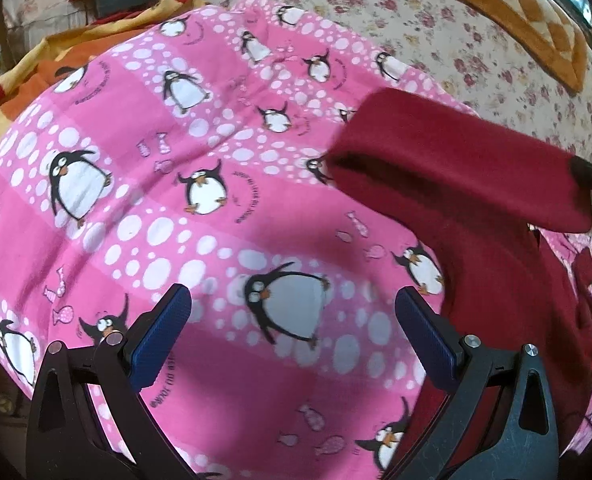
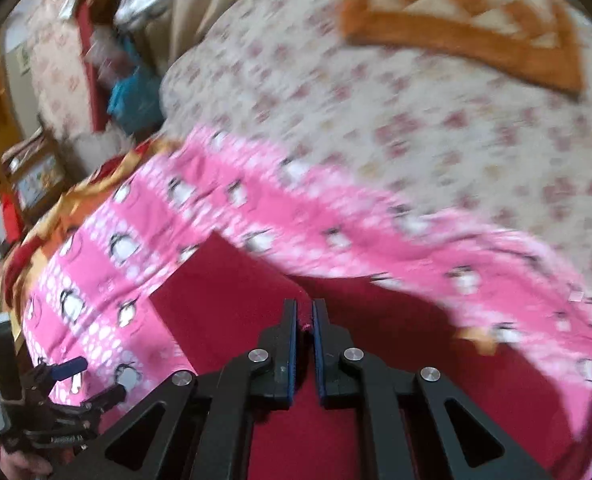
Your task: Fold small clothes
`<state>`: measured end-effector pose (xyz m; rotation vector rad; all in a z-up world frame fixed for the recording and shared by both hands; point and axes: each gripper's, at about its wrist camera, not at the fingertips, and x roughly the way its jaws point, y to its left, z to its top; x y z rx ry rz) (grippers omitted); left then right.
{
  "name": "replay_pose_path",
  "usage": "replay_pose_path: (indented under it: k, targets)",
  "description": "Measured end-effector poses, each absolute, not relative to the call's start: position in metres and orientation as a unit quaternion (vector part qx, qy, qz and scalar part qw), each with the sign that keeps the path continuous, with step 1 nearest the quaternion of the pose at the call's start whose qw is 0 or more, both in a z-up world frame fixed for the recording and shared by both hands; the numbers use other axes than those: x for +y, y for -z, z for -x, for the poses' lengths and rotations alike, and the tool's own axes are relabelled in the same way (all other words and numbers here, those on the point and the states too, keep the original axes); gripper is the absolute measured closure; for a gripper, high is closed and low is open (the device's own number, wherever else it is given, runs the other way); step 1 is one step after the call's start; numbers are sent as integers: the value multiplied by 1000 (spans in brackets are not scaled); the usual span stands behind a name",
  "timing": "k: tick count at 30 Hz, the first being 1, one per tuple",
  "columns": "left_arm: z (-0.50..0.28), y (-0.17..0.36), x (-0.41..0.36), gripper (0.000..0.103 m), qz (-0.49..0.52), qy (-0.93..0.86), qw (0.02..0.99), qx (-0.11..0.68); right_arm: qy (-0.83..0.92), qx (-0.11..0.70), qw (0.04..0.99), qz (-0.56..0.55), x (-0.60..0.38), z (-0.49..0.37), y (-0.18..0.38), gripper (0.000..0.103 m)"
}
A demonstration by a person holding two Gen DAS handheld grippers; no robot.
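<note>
Red garment being lifted by one corner over a pink penguin blanket on a bed.

Going left to right: the left gripper [image 1: 292, 320] hangs above the pink blanket [image 1: 176, 200] with its blue-padded fingers [image 1: 164, 332] spread wide and nothing between them, only penguin print below. Just to its right lies the red garment [image 1: 496, 280], spread on the blanket's right part, one flap of it raised and pulled toward the right edge of the bed. The right gripper [image 2: 305, 320] has its fingers pressed nearly together on a pinch of that red cloth [image 2: 236, 320]; a small tuft shows in the narrow gap. Beyond the blanket's far edge lies the flowered bedsheet [image 1: 476, 40], with an orange checked mat [image 1: 516, 12] near the bed's far right corner.
</note>
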<state>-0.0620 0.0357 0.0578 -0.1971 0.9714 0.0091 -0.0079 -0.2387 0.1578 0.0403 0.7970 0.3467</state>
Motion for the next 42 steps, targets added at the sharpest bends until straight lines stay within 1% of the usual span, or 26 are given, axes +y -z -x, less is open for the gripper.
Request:
replay_pose_path:
  k: [4,6,11,15,19,23,28,29,30,31,32,33,35,38,42]
  targets:
    - [60,-58,18,1,84,7,879,469,-95,386,917,-24,-312,24,-166,96]
    - [59,-59,8,1,78,14,880,468,-56,403,913,-38,-351,27,-156,96]
    - [55,-62,-19,1,54,30,883,465,1,448,892,-52,-405,34,-120,96]
    - [48,-71,-42,1,30,44,888,457,11,467,882,-65,-424,36,-102,96]
    - [28,-74,-58,1,-4,37,894,446,13,459,886,-65,-427,39,-107,96]
    - [-3,-60,-63,1,-16,16,891,453,22,460,885,-63,-433,43,-108,96]
    - [-35,-40,-53,1,-8,-17,880,475,56,496,863,-78,-449,39,-84,96]
    - [-38,-38,-48,1,2,-20,879,477,59,503,858,-84,-451,39,-81,90]
    - [-40,-35,-42,1,14,-20,876,481,62,502,858,-90,-453,41,-82,74]
    - [-42,-30,-37,1,26,-19,873,487,61,495,862,-96,-453,44,-84,62]
    - [-42,-25,-34,1,33,-17,869,494,59,485,867,-102,-453,47,-87,44]
    - [-41,-20,-32,1,38,-16,865,500,57,474,872,-111,-451,51,-93,39]
    - [-35,-15,-26,1,47,-17,866,498,37,455,881,-122,-440,54,-105,39]
    - [-29,-13,-18,1,45,-41,861,505,-48,441,888,-122,-397,52,-114,39]
    - [-16,-30,-10,1,72,-35,865,496,-116,449,883,-75,-333,39,-101,39]
